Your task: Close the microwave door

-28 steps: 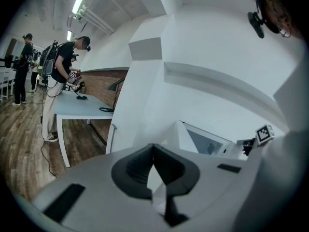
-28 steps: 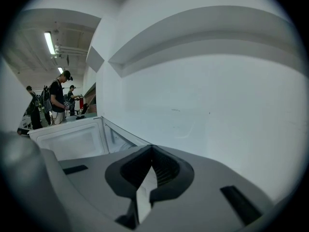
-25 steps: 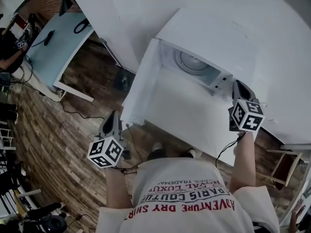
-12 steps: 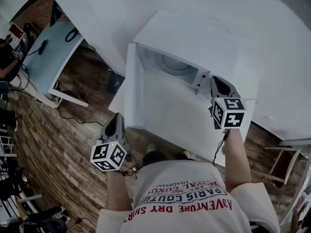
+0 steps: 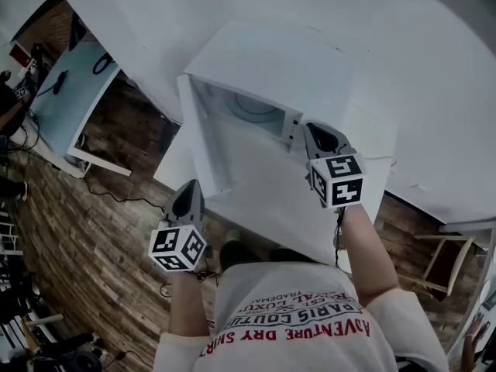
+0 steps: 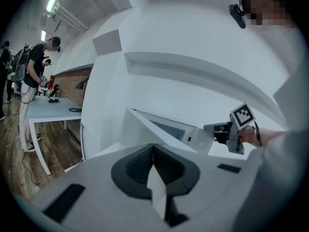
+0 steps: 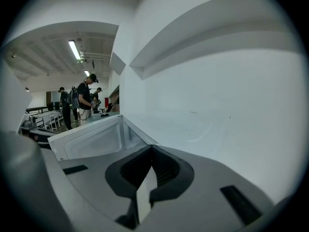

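- Microwave door (image 5: pixel 200 134) stands open near the counter's (image 5: pixel 271 208) left edge.
- Right gripper (image 5: pixel 316 132), jaws together, empty, beside the microwave (image 5: pixel 279 60) front; touching is unclear.
- Left gripper (image 5: pixel 188 194), jaws together, empty, off the counter.

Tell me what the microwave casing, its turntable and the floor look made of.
Microwave casing: probably white painted sheet metal, smooth matte, flat crisp-edged panels. Turntable: likely glass, a pale round disc with a ring, though small and blurry. Floor: wood or wood-look planks, brown grain, visible board seams.

blue table (image 5: pixel 75 108) on wood floor (image 5: pixel 93 239), person (image 7: pixel 86 100) standing beyond
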